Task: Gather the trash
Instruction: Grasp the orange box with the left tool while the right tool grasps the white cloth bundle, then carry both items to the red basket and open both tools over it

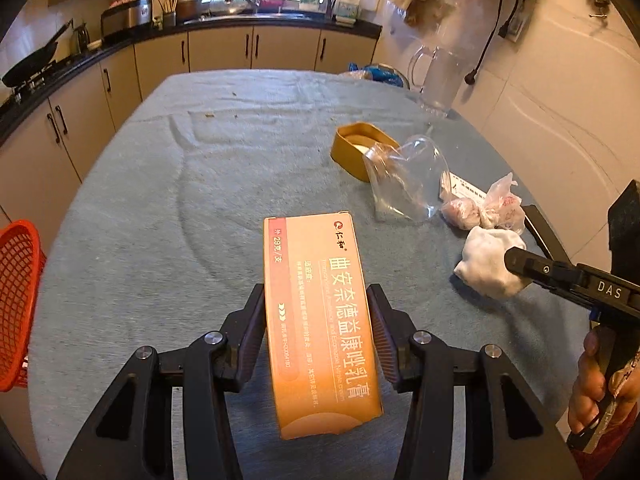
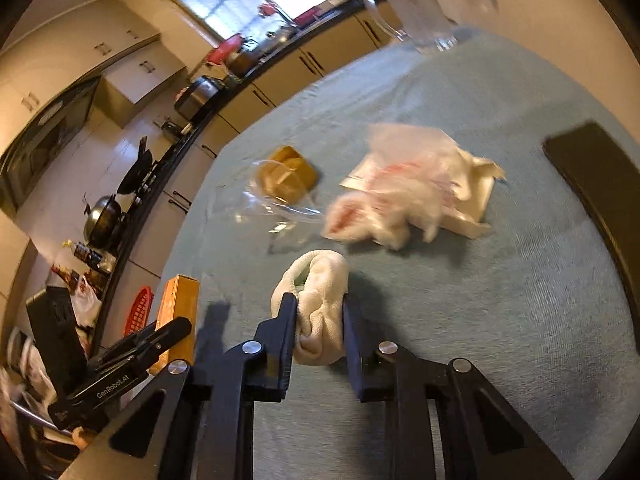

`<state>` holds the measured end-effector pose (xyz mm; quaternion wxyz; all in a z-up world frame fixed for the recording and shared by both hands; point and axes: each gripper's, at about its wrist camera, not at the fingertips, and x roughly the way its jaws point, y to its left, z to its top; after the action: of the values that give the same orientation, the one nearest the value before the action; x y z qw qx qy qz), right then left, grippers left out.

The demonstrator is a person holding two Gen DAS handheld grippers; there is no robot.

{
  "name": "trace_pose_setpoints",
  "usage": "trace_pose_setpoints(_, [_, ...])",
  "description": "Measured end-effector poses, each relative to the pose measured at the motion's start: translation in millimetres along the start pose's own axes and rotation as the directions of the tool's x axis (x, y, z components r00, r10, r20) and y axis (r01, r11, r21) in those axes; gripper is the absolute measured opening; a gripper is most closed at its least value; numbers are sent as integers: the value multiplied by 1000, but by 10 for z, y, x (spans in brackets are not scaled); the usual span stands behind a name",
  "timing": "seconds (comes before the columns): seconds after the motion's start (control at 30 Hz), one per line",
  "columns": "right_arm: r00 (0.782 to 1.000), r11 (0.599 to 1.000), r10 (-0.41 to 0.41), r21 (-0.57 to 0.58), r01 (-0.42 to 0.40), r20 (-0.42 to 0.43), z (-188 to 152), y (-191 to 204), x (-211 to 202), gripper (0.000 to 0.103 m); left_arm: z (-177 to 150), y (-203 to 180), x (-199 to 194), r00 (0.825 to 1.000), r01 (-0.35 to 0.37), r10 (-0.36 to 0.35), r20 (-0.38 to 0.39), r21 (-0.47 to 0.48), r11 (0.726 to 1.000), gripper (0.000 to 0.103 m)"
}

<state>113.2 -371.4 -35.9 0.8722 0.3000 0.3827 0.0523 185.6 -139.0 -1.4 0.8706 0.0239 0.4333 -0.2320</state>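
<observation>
My left gripper (image 1: pixel 318 312) is shut on an orange medicine box (image 1: pixel 316 312) and holds it above the blue-grey tablecloth (image 1: pixel 160 200); the box also shows in the right wrist view (image 2: pixel 178 308). My right gripper (image 2: pixel 320 312) is shut on a white crumpled tissue wad (image 2: pixel 316 292), which also shows at the right of the left wrist view (image 1: pixel 486 264). On the table lie a crumpled plastic bag with paper (image 2: pixel 404 196), a clear plastic lid (image 1: pixel 408 180) and a gold oval tin (image 1: pixel 356 148).
A red mesh basket (image 1: pixel 16 300) hangs off the table's left edge. A glass pitcher (image 1: pixel 440 76) stands at the far right. A dark chair back (image 2: pixel 600 184) stands at the right edge. Kitchen counters (image 1: pixel 120 36) run behind and to the left.
</observation>
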Motion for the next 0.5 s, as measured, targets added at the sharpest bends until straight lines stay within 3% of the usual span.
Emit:
trace_pose_setpoints(0.17, [999,999,14,-53,-12,31,-21,246,-25,23,-13,112,-72,1000,-2,2,19,-13,1000,48])
trace_pose_setpoints(0.5, [999,994,51,-96,-52,-13,-78,589,192,23,-28,373,-191,997,-38,40,61,-35,999,48])
